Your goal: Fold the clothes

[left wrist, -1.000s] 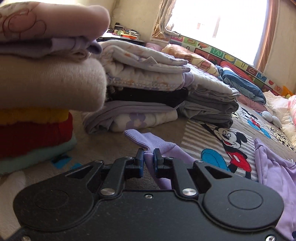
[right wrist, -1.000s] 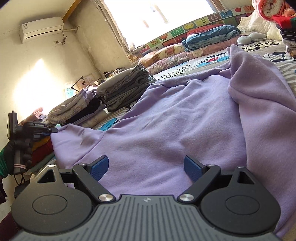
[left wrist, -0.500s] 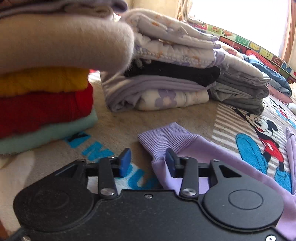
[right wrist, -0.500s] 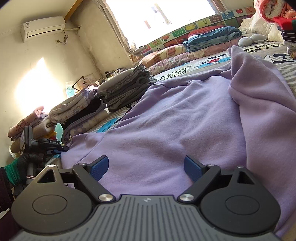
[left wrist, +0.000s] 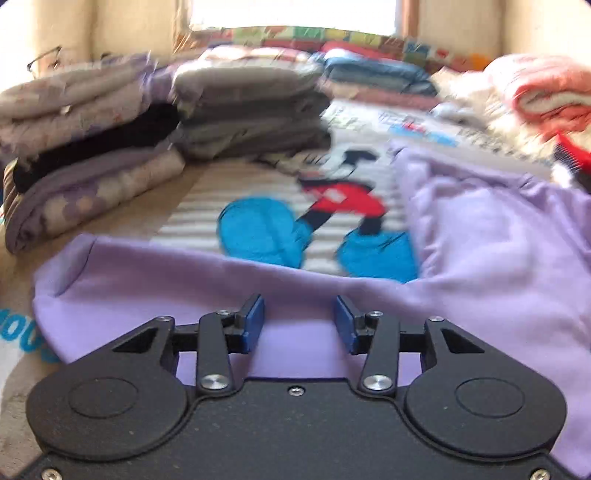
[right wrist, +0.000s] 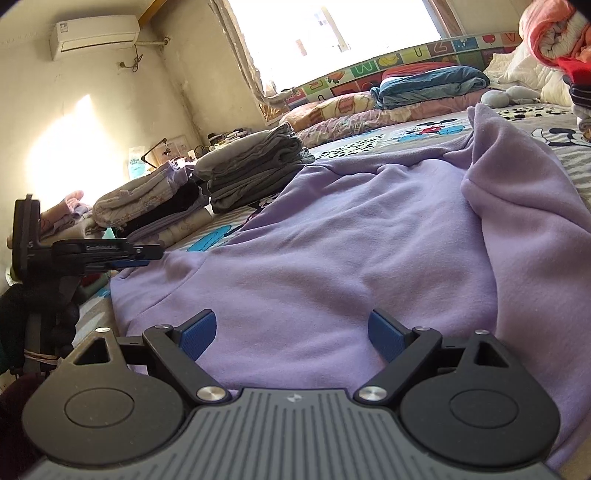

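Both claws (left wrist: 299,326) (right wrist: 291,336) open over lilac sweatshirt (right wrist: 351,251), nothing gripped

A home bedroom: a cartoon-mouse bedsheet (right wrist: 436,131), pillows (right wrist: 332,107) under a sunlit window (right wrist: 332,33), folded clothes stacks (right wrist: 255,170), and a wall air conditioner (right wrist: 94,35).

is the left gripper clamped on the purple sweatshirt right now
No, the left gripper is open, its blue pads standing apart over the purple sweatshirt.
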`<state>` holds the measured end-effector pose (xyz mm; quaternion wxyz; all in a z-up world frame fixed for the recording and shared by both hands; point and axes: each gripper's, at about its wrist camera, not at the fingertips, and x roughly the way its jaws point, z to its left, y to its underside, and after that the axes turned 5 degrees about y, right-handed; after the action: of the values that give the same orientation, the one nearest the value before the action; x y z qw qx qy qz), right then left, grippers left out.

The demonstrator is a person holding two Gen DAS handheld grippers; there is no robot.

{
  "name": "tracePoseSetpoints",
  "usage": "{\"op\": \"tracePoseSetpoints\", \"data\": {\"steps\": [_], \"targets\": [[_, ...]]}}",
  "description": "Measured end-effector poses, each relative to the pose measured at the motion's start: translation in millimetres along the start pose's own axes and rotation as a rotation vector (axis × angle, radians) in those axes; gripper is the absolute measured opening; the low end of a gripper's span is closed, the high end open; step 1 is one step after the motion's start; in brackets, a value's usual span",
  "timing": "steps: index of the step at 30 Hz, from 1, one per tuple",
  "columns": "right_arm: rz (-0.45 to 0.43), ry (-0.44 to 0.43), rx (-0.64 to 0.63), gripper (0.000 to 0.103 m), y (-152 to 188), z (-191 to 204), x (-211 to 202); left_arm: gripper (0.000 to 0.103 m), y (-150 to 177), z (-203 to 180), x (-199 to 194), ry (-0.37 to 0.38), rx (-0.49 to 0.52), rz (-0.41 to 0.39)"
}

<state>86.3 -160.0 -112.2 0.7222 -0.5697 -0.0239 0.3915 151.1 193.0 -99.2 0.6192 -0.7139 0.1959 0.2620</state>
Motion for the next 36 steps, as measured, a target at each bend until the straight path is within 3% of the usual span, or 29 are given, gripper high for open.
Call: {"op": "tracePoseSetpoints", "data": {"steps": [1, 3, 4, 7, 12, 15, 18, 22, 26, 29, 32, 36], "targets": [[0.0, 0.002, -0.008, 0.09, 0, 1, 0, 0.044, -4, 16, 0, 0.026, -0.103, -0.011], [0.001, 0.0, -0.011, 0.09, 0, 0, 0, 0.037, -17, 30, -8, -0.036, -0.211, -0.02], [0.001, -0.002, -0.01, 0.09, 0, 0, 0, 0.037, -19, 28, -15, -0.086, -0.205, -0.04], [0.003, -0.003, -0.01, 0.09, 0, -1, 1, 0.04, -18, 17, -34, -0.022, -0.238, -0.07], [0.008, 0.001, -0.023, 0.091, 0, 1, 1, 0.073, 6, -47, -55, 0.131, -0.177, -0.083], [-0.003, -0.017, 0.011, 0.089, -1, -4, -6, 0.076, 20, -83, -52, 0.222, -0.105, -0.055], [-0.022, -0.05, 0.085, 0.084, -4, -12, -24, 0.078, 32, -103, -46, 0.243, -0.033, -0.032], [-0.164, -0.109, 0.177, 0.083, -18, -26, -81, 0.081, 33, -113, -42, 0.256, -0.01, -0.03], [-0.287, -0.007, 0.311, 0.083, -31, -68, -122, 0.081, 29, -118, -44, 0.375, -0.042, -0.045], [-0.286, 0.102, 0.482, 0.077, -32, -119, -123, 0.081, 31, -134, -44, 0.425, -0.013, -0.044], [-0.231, 0.137, 0.567, 0.077, -38, -159, -107, 0.082, 35, -149, -34, 0.448, 0.028, 0.01], [-0.141, 0.171, 0.639, 0.077, -51, -202, -66, 0.082, 41, -161, -25, 0.409, 0.099, 0.035]]}}
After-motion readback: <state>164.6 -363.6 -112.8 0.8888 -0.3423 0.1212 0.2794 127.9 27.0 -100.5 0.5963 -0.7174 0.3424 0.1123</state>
